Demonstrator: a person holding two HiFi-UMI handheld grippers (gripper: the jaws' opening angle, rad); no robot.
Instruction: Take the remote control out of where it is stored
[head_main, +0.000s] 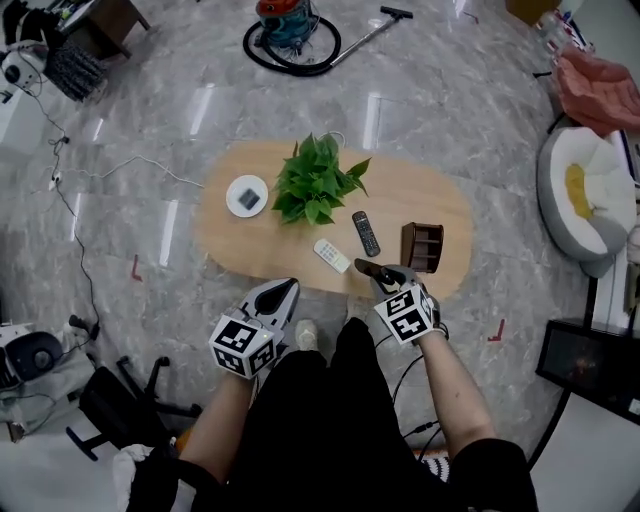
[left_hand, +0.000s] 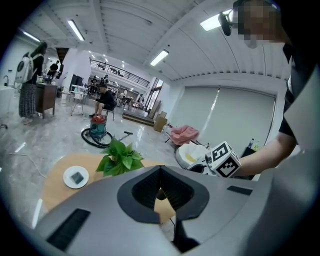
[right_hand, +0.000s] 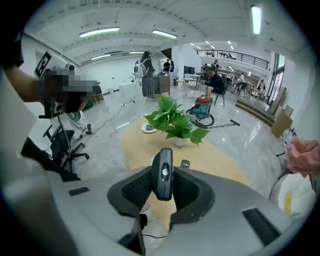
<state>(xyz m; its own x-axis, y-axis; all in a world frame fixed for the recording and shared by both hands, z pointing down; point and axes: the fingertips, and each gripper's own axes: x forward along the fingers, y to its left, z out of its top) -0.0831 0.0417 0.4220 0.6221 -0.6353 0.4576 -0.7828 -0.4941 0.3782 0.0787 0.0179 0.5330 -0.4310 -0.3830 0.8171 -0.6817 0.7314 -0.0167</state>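
A dark remote control (head_main: 368, 270) is clamped in my right gripper (head_main: 378, 275), just off the near edge of the oval wooden table (head_main: 420, 195). In the right gripper view the remote (right_hand: 162, 170) stands on end between the pads of the right gripper (right_hand: 162, 176). The brown compartment holder (head_main: 422, 247) stands on the table just beyond that gripper. A black remote (head_main: 366, 233) and a white remote (head_main: 332, 256) lie flat on the table. My left gripper (head_main: 283, 290) is shut and holds nothing, near the table's front edge; its tips (left_hand: 160, 172) meet.
A potted green plant (head_main: 315, 180) and a white plate (head_main: 247, 195) sit mid-table. A vacuum cleaner (head_main: 290, 25) lies on the floor beyond, a white chair (head_main: 585, 200) stands at the right, and a black office chair base (head_main: 120, 400) is at the lower left.
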